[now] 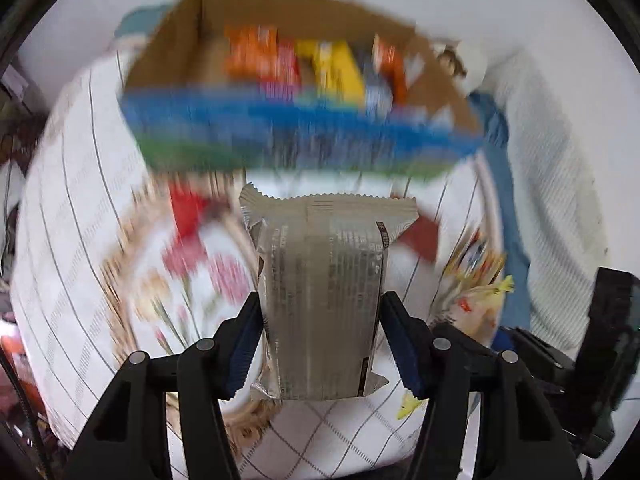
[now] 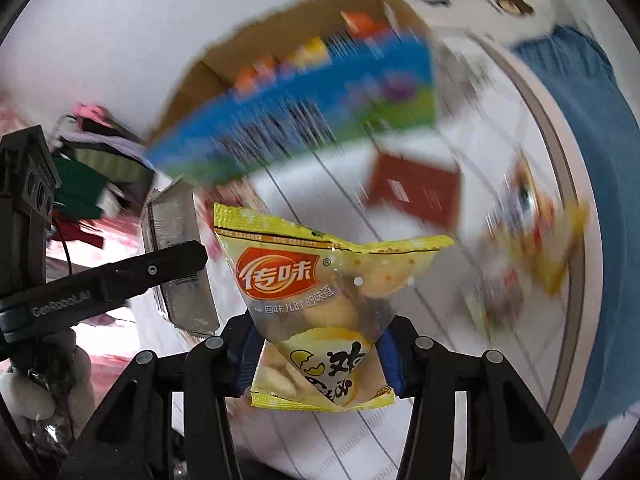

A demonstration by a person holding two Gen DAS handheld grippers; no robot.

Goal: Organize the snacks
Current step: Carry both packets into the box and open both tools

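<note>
Left gripper (image 1: 320, 340) clamped grey wrapper (image 1: 324, 280) between pads; right gripper (image 2: 316, 356) pinched yellow snack bag (image 2: 316, 300); both angled down toward open box (image 1: 280, 120).

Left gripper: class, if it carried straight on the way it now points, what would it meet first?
Probably the box: it lies ahead of the left gripper, past the held silver packet. Blur leaves depth unclear.
</note>
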